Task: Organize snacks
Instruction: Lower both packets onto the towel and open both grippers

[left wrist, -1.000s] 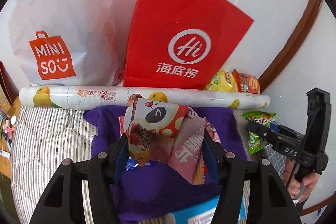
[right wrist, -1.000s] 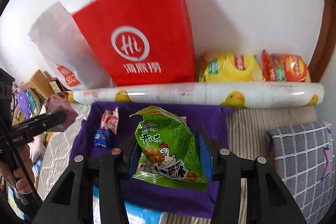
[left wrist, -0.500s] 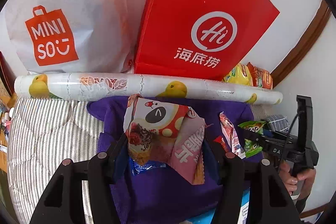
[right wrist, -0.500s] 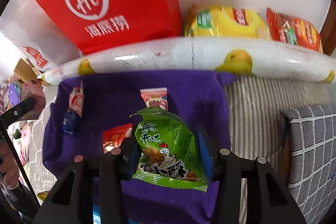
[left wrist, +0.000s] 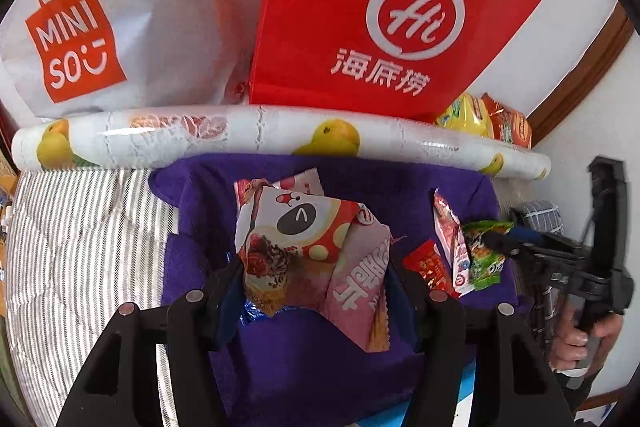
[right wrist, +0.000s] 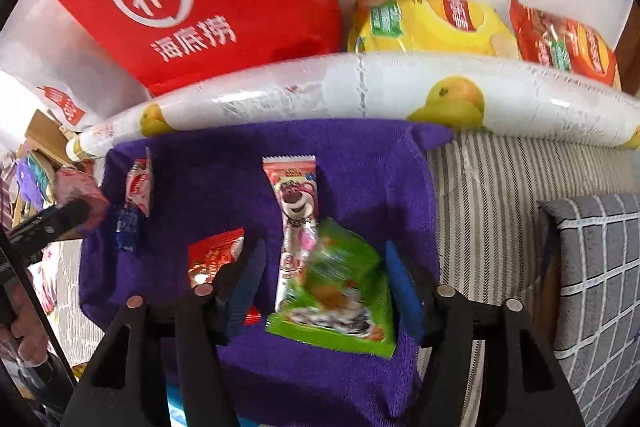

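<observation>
My left gripper (left wrist: pixel 316 291) is shut on a bundle of snack packets (left wrist: pixel 304 239), a white-and-red one with a cartoon face and a pink one, just above the purple cloth (left wrist: pixel 304 359). My right gripper (right wrist: pixel 324 287) has its jaws opening. The green snack packet (right wrist: pixel 340 291), blurred, lies loose on the cloth between its blue pads (right wrist: pixel 404 291), which do not press it. A pink bear packet (right wrist: pixel 294 203), a red packet (right wrist: pixel 212 255), a small red-white packet (right wrist: pixel 138 187) and a blue candy (right wrist: pixel 128 227) rest on the cloth.
A red paper bag (left wrist: pixel 400 11) and a white MINISO bag (left wrist: pixel 100 27) stand behind a duck-print roll (left wrist: pixel 260 135). Yellow (right wrist: pixel 432 23) and orange (right wrist: pixel 560 43) chip bags lie at the back right. A grey checked cushion (right wrist: pixel 600 267) and striped bedding (left wrist: pixel 80 247) flank the cloth.
Both grippers have sunk toward the purple cloth. The right jaws have spread and the green packet has slipped out of their grip onto the cloth. The left bundle stays clamped.
</observation>
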Tool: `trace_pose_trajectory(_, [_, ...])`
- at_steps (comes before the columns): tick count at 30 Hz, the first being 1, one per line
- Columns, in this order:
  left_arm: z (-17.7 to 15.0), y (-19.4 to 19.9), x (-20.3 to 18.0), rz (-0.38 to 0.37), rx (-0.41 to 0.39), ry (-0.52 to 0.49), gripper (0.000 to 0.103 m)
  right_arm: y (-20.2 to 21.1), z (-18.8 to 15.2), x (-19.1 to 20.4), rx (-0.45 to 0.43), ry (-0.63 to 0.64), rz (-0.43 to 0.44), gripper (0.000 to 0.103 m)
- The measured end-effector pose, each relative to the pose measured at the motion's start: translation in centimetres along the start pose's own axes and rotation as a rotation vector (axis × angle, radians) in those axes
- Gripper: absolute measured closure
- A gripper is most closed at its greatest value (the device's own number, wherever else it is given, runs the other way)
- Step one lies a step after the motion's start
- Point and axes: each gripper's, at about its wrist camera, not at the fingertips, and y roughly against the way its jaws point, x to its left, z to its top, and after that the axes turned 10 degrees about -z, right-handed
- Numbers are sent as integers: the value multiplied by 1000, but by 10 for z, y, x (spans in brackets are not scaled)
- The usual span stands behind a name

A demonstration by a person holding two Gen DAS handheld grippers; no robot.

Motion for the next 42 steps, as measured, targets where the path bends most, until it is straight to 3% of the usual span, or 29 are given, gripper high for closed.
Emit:
trace_pose_trajectory(10, [-11, -36, -17, 18, 100, -24, 43, 47, 0, 6, -126, 50, 25, 39])
trace_pose_trajectory(12, [-14, -43, -19, 20, 118, -31, 43, 50, 0, 7, -141, 60, -1, 39])
trace_pose_trajectory(30, [-16, -59, -30, -64, 179, -37, 43, 48, 0, 13, -141, 70, 12, 39])
trace_pose_trajectory(35, [-16, -55, -30, -67, 178, -38, 32, 47, 0, 14, -141, 75, 12, 39])
trace_pose_trajectory(42, [-13, -44, -36, -64, 164, -57, 31, 49, -1, 19, -151, 90, 12, 39])
